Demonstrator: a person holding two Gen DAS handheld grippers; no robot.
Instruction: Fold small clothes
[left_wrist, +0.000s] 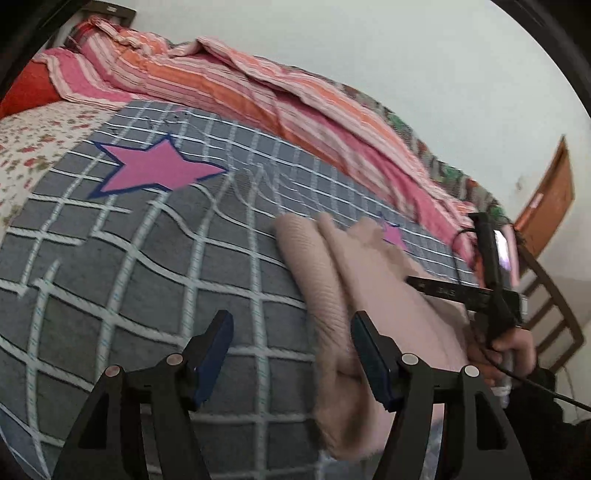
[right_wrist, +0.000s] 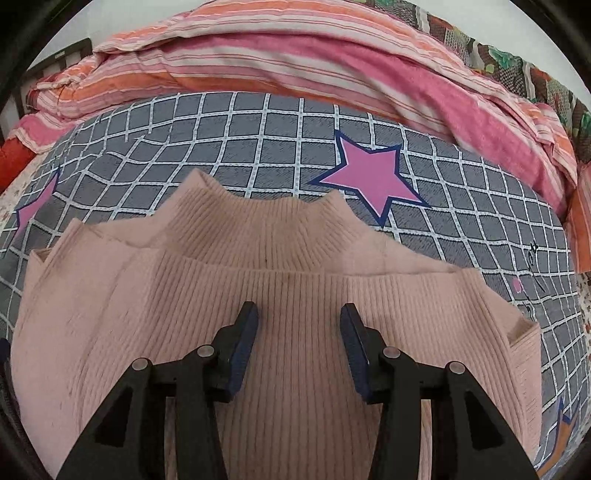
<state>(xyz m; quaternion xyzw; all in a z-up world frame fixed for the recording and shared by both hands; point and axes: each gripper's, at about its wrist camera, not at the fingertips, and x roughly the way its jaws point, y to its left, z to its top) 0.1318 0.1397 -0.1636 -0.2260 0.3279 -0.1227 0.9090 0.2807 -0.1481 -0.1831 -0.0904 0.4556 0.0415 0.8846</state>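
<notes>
pink ribbed sweater flat on checked bedspread | left tongs apart, empty | right tongs apart, empty above sweater

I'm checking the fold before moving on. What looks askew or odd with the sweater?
Nothing stands out: the sweater lies flat on the checked sheet, collar away, sleeves tucked in. Both grippers are open.

Bed w/ grey cover, white grid lines, pink stars edged in navy; pink ribbed sweater lies flat on it, high collar twd the far side, sleeves folded in; striped pink/orange/white quilt bunched along the far edge; floral sheet shows past the cover's edge; red pillow at far corner.
</notes>
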